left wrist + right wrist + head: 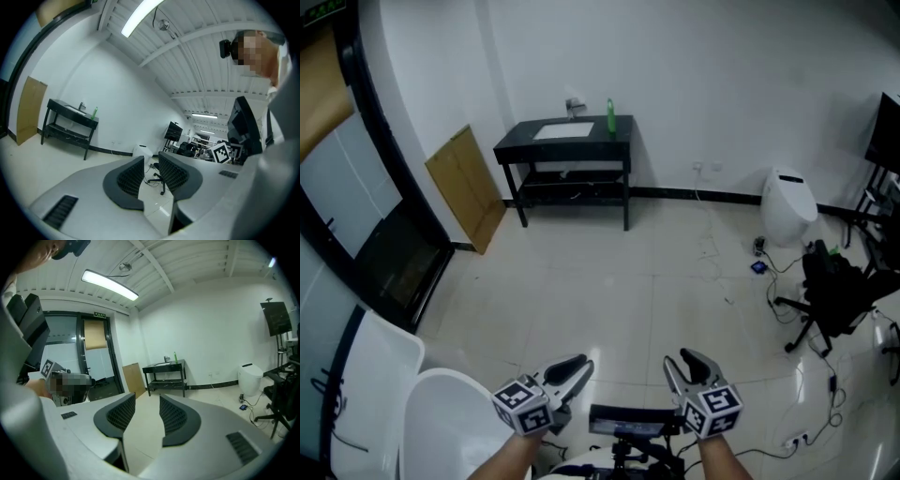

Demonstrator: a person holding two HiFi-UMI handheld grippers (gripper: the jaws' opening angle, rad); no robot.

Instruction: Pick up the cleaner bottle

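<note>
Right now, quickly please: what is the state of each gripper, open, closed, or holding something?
Left gripper: open, holding nothing.
Right gripper: open, holding nothing.

white walls (722,84), black table (567,145)

Cleaner bottle (610,116) — too small for detail; monitor (886,131) cut off.

Cleaner bottle (610,116) on the table (602,146), right of the sink (563,131)
</note>
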